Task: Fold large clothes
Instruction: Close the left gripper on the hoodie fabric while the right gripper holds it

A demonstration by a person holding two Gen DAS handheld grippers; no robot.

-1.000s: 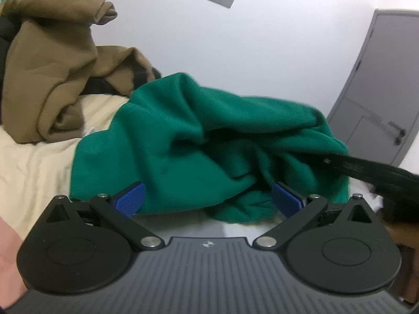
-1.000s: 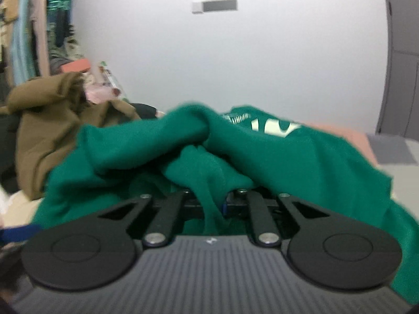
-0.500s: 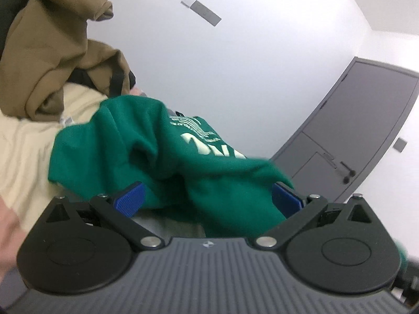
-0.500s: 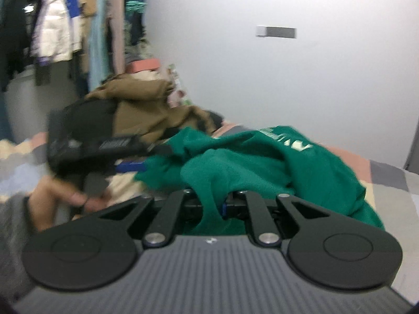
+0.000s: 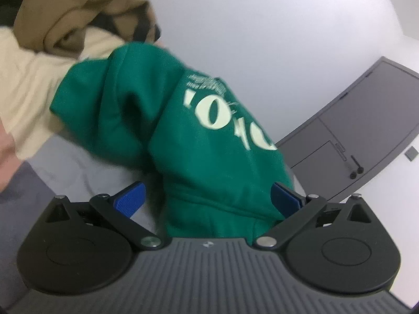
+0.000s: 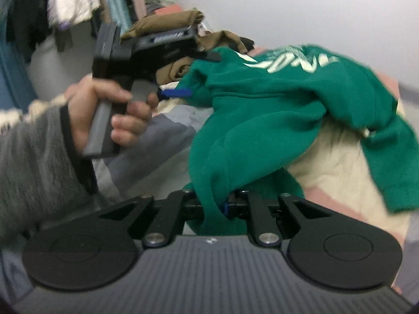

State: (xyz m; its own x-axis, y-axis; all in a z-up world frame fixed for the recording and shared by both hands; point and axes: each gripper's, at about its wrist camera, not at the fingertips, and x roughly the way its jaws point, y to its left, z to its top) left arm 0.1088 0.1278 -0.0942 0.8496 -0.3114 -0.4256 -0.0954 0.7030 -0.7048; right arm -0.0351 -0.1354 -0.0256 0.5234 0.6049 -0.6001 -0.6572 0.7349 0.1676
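a green sweatshirt point(image 6: 262, 120) lies bunched on a bed point(image 6: 332, 162). the right gripper point(image 6: 214, 206), jaws just easing apart, still pinches a fold of it. the left gripper point(image 5: 207, 198) has its jaws spread wide around the fabric, beside a brown garment point(image 5: 78, 13).

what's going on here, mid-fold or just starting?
Just starting, by the look of it. A person holds a gripper in each hand over a bed. The right gripper has a fold of the green sweatshirt between its fingers, which have just been opening. The left gripper is wide open, with cloth draped between its fingers. The sweatshirt is bunched, not flat. A brown garment lies piled behind.
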